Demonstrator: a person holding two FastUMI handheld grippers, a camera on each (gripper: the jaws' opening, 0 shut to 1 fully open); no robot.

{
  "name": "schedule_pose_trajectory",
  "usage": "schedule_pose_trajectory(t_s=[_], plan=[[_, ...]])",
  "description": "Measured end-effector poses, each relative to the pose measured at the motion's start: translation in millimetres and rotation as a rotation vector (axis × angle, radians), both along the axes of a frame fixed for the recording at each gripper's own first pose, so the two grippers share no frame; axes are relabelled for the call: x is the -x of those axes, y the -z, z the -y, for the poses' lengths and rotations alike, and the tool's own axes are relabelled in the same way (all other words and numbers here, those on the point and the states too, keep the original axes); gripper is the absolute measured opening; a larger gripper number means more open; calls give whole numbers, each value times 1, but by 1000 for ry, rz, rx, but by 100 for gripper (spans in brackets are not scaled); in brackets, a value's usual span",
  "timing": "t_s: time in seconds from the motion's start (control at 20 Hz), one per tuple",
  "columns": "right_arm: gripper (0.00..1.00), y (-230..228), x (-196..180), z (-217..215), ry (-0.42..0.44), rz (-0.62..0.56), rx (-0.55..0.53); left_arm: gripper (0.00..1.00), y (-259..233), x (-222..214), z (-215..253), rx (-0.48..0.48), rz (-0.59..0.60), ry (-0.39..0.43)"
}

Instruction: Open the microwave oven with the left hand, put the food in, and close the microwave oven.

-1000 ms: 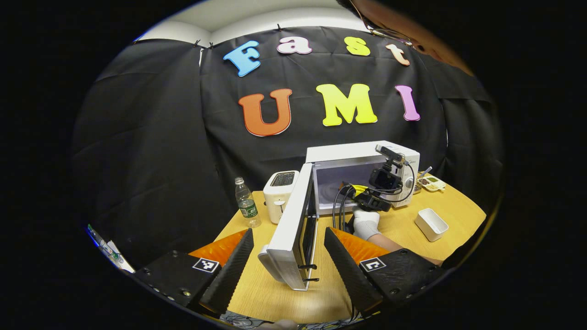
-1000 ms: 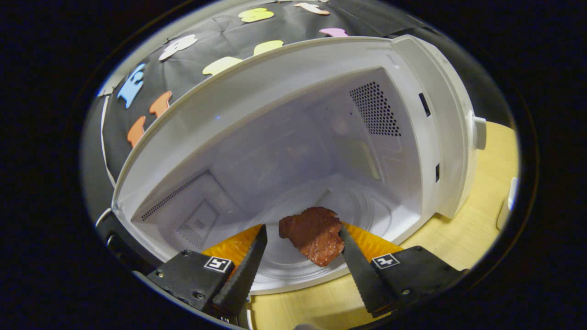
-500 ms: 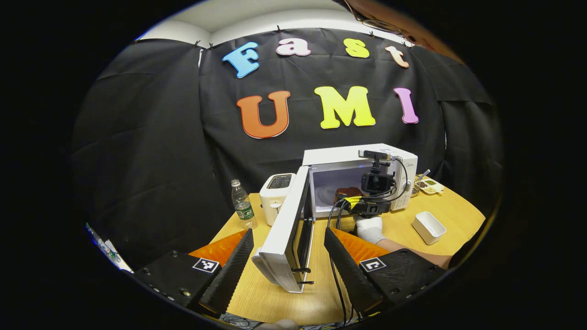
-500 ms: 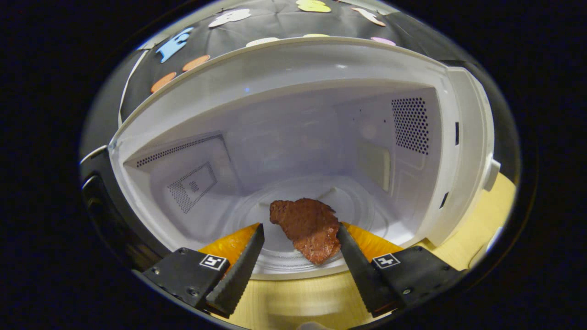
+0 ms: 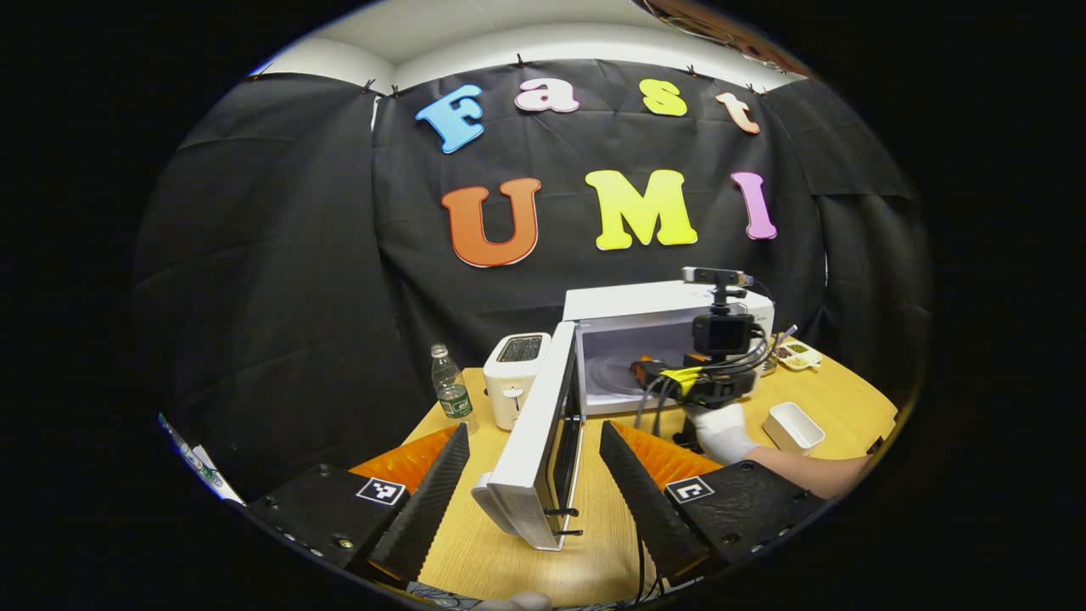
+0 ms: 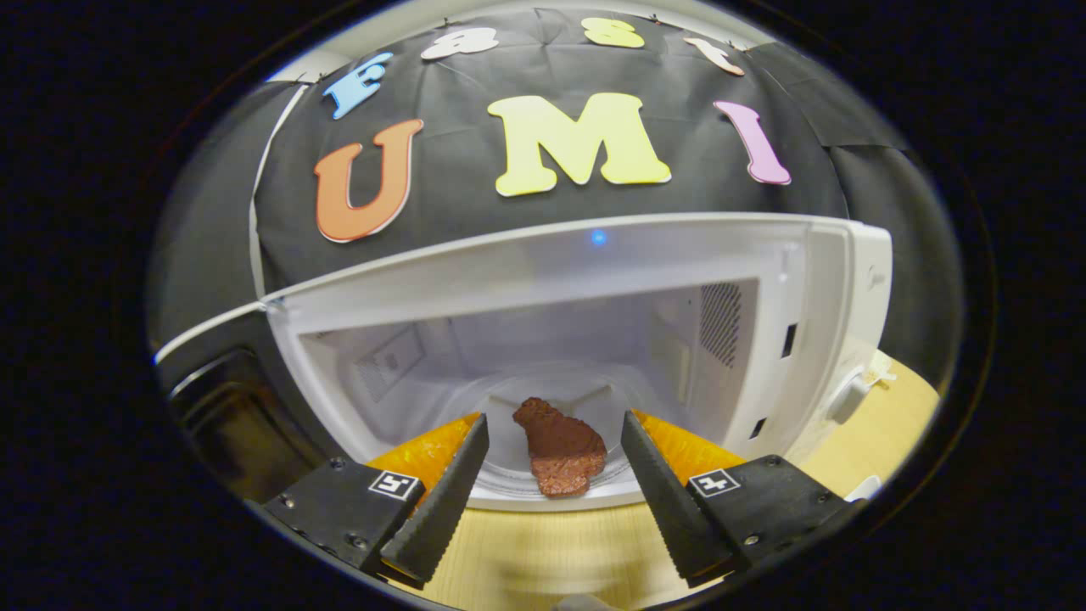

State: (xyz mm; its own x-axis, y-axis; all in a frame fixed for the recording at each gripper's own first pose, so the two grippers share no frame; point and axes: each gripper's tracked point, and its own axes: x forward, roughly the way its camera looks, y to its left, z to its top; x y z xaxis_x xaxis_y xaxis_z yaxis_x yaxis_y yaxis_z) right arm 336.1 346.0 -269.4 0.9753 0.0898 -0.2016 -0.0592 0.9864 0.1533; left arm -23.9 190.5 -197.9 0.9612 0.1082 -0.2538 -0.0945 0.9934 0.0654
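A: Spotted the food?

B: Found the flat, reddish-brown slab of meat (image 6: 562, 448) at 6 o'clock in the right gripper view. Saw it lying on the round glass turntable (image 6: 594, 397) inside the white box-shaped microwave oven (image 6: 543, 271), near the front lip. Noted the right gripper (image 6: 554, 417) spread wide in front of it, gripping nothing and with neither finger touching the slab.

A: Judged its handling?

B: Reckoned it light, limp and possibly a bit greasy; not fragile. Would have pinched it across the narrow middle, had it needed shifting. Thought it needed none.

A: And the left side?

B: Saw the left gripper (image 5: 533, 427) gaping just as wide, empty, with the white microwave door (image 5: 534, 450) swung out edge-on between its fingers at 6 o'clock. Took the door for stiff, hinged and light to push. Favoured the long white handle (image 5: 496, 509) or the outer face as the place to press.

A: Surface and room?

B: Made out a smooth, pale wooden round table (image 5: 501, 560), likely slick enough to let the oven slide under a hard shove. Counted a white toaster (image 5: 513, 378) and a clear plastic water bottle (image 5: 448, 390) at 9 o'clock of the oven, near the door's outer face. Placed a white-gloved hand (image 5: 721, 424) and a small white rectangular tub (image 5: 793, 424) at 3 o'clock. Saw black cloth walling the booth.
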Motion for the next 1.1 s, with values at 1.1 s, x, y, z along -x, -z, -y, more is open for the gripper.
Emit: schedule_pose_trajectory(t_s=[1.1], plan=[[92,-157,295,166,-37,-86,105,57,64,-5,-132,40,-38,-176]])
